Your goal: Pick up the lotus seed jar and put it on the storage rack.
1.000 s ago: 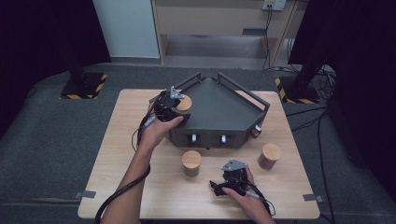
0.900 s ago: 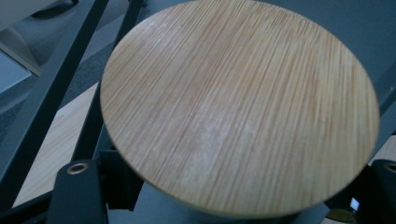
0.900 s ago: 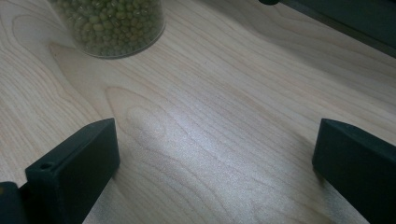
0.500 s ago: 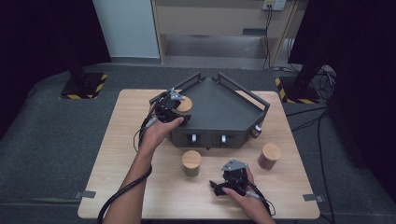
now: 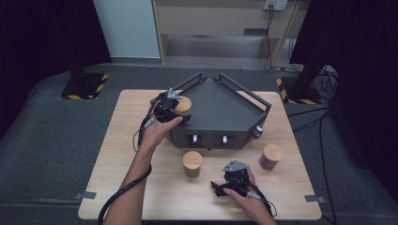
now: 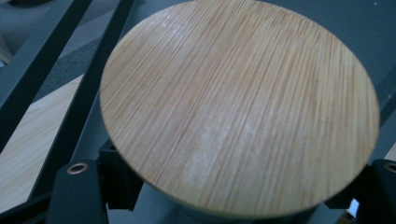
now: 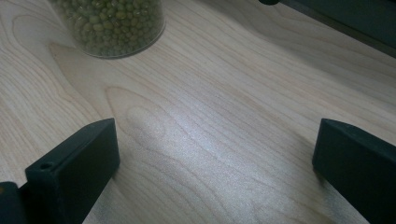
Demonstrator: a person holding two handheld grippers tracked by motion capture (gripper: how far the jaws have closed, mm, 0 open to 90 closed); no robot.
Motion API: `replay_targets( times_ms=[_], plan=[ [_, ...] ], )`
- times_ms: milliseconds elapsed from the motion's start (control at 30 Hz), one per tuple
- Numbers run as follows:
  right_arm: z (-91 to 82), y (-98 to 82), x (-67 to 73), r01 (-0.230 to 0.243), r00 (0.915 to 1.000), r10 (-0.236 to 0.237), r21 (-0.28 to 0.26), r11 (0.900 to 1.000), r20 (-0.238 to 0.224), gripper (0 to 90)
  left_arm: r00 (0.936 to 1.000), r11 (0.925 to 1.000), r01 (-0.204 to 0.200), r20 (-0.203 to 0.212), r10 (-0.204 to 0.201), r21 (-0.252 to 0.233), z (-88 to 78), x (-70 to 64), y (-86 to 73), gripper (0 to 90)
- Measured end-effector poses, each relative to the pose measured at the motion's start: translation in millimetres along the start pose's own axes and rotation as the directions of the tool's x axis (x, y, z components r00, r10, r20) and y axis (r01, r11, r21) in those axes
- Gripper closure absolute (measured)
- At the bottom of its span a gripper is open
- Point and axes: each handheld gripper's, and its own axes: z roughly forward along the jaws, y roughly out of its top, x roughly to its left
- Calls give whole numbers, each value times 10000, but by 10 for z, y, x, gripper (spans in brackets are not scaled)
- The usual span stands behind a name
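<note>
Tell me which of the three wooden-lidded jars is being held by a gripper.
The jar at the dark tray's left corner, clamped by the left gripper. The other two jars stand free on the table.

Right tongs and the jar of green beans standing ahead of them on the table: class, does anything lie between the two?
Nothing visible does. Bare table lies between the open right tongs and the jar of green beans.

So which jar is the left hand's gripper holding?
Find the dark tray at the far side of the wooden table. At its left corner the left gripper clamps a wooden-lidded jar. The two other jars stand free on the table.
</note>
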Motion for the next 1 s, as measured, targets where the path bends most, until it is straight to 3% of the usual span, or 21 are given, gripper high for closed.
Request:
replay_targets(
  times_ms=[500, 533, 567, 600, 833, 1000],
  plan=[
    [0, -1, 1, -11, 10000, 11, -3, 10000, -2, 8, 10000, 9999, 9, 42, -8, -170, 0, 15, -51, 235],
    [0, 0, 1, 1, 10000, -1, 1, 10000, 3, 8, 10000, 9998, 37, 59, -36, -211, -5, 15, -56, 212],
    [0, 0, 1, -6, 10000, 6, -1, 10000, -1, 8, 9999, 9995, 162, 44, -161, -276, -14, 12, -64, 87],
    [0, 0, 0, 7, 10000, -7, 0, 10000, 3, 8, 9993, 9988, 290, -203, -298, -407, -50, -34, -75, 46],
    [0, 0, 0, 11, 10000, -11, -2, 10000, 3, 8, 9992, 9974, 115, -380, -142, -712, -238, -96, -124, 38],
    [1, -1, 0, 1, 10000, -1, -7, 10000, 1, 8, 9980, 9980, -18, -628, -22, -634, -334, -145, -160, 39]
  ],
)
